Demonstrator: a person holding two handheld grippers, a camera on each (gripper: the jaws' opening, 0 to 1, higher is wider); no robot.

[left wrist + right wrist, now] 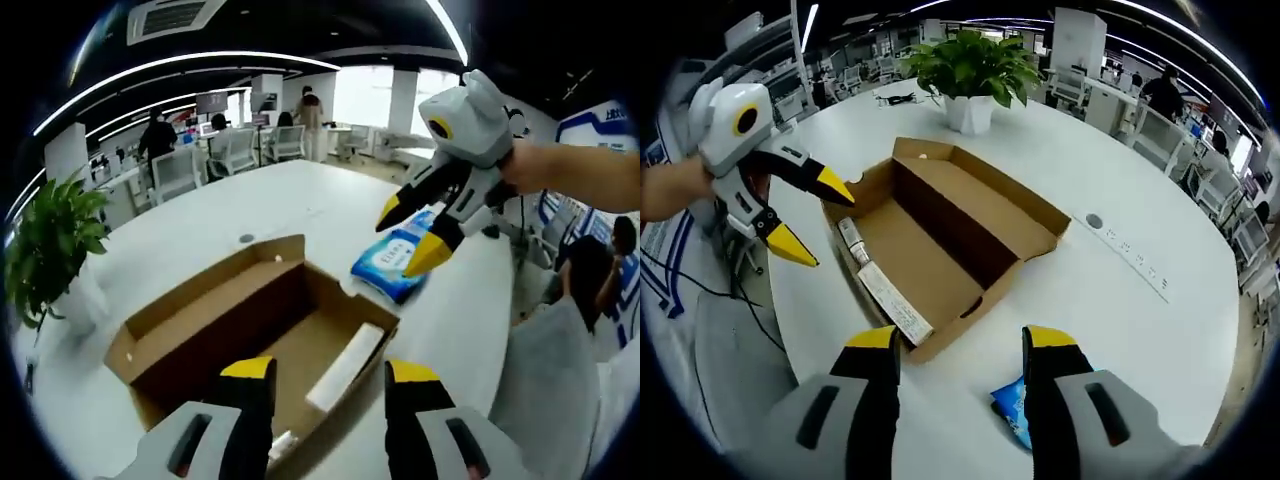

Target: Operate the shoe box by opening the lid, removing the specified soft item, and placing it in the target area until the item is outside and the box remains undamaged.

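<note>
The brown cardboard shoe box (250,325) lies open on the white table, its inside bare apart from a white label strip (345,365) along one wall. A blue soft packet (395,262) rests on the table outside the box. My right gripper (410,235) hovers open just over it, held by a hand. My left gripper (330,372) stands open at the box's near edge. In the right gripper view, the box (940,240) is ahead, the packet (1010,405) peeks out between my right gripper's (960,340) jaws, and the left gripper (815,215) is open beside the box.
A potted plant (975,65) stands beyond the box, seen also as the plant (50,240) at the left. A round table socket (1094,221) and a strip (1135,262) sit to the right. A seated person (570,330) is by the table edge. Chairs and people fill the office behind.
</note>
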